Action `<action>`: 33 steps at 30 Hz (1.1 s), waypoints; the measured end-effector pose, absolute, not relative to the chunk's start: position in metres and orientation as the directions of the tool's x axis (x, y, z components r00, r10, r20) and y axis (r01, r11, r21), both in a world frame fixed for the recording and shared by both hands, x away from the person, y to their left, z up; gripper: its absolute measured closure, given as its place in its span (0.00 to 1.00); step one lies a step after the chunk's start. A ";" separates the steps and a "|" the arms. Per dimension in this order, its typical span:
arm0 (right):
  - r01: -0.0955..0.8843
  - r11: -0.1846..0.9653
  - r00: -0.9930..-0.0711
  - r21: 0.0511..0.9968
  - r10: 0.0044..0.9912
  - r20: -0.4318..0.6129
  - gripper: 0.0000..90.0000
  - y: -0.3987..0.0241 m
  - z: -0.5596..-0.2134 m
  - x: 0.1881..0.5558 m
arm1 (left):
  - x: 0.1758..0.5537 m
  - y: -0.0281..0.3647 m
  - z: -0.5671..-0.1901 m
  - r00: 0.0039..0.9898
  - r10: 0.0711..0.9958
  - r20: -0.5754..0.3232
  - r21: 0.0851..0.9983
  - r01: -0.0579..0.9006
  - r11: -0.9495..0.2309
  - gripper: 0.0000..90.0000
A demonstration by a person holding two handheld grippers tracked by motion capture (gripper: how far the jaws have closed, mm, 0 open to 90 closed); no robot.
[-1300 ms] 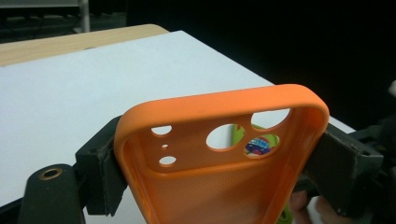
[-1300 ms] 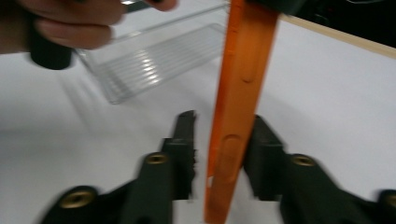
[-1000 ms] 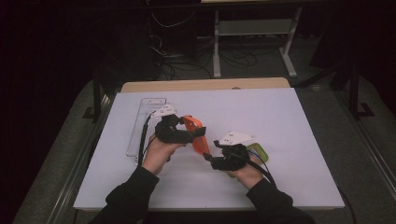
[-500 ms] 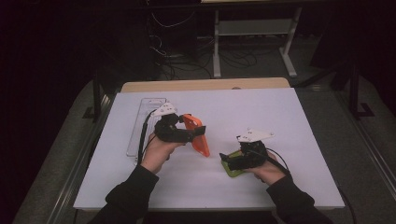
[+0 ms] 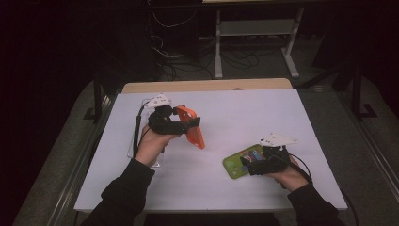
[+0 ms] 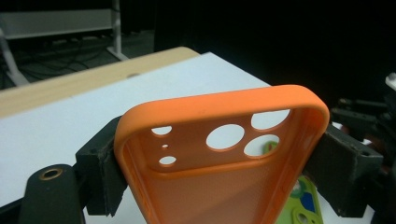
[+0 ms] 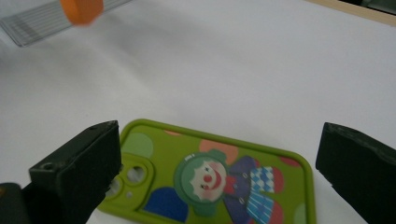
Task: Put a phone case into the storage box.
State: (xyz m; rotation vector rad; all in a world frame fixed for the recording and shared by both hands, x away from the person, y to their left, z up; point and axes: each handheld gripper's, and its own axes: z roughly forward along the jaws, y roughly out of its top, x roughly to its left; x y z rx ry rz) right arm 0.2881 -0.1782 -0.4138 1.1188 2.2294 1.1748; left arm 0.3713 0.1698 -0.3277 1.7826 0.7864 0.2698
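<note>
My left gripper (image 5: 188, 126) is shut on an orange phone case (image 5: 194, 133) and holds it above the white table, left of centre. In the left gripper view the case (image 6: 201, 196) stands upright between the two jaws, its camera holes at the top. My right gripper (image 5: 249, 162) is open at the front right; its jaws have just been opening. A green phone case with a clown picture (image 7: 210, 182) lies flat on the table between the spread jaws, with the pads (image 7: 79, 163) clear of it. From above, the green case (image 5: 235, 165) sits just left of that hand.
A clear plastic tray (image 5: 133, 143) lies on the white tabletop (image 5: 254, 117) under the left forearm. A wooden edge (image 5: 207, 85) runs along the table's far side. Beyond it are a metal shelf frame (image 5: 254, 28) and cables on a dark floor.
The right hand moved rightwards, the green case ended up flat on the table, and the right jaws spread apart. The left hand lifted the orange case slightly.
</note>
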 end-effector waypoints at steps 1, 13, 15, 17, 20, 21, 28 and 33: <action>0.469 0.335 -0.608 0.817 0.794 0.024 0.00 -0.180 -0.414 0.287 | 0.373 0.172 -0.324 0.749 0.634 -0.191 0.914 0.371 -0.162 0.18; 0.478 0.324 -0.571 0.816 0.821 0.009 0.00 -0.199 -0.417 0.275 | 0.403 0.201 -0.292 0.684 0.721 -0.115 0.920 0.347 -0.183 0.18; 0.473 0.324 -0.569 0.819 0.822 0.004 0.00 -0.201 -0.418 0.273 | 0.408 0.206 -0.288 0.671 0.733 -0.109 0.920 0.348 -0.182 0.18; 0.475 0.318 -0.566 0.820 0.824 0.008 0.00 -0.202 -0.418 0.271 | 0.413 0.209 -0.283 0.659 0.745 -0.102 0.922 0.345 -0.178 0.18; 0.476 0.313 -0.560 0.822 0.829 0.009 0.00 -0.205 -0.417 0.269 | 0.420 0.213 -0.277 0.628 0.774 -0.076 0.922 0.340 -0.185 0.18; 0.476 0.308 -0.557 0.824 0.831 0.011 0.00 -0.206 -0.417 0.269 | 0.423 0.214 -0.276 0.611 0.789 -0.066 0.922 0.340 -0.186 0.18; 0.476 0.303 -0.544 0.825 0.839 0.005 0.00 -0.209 -0.417 0.270 | 0.445 0.225 -0.274 0.518 0.854 -0.044 0.923 0.348 -0.163 0.18; 0.486 0.308 -0.543 0.818 0.840 0.006 0.00 -0.209 -0.418 0.270 | 0.461 0.233 -0.278 0.446 0.895 -0.013 0.922 0.352 -0.163 0.18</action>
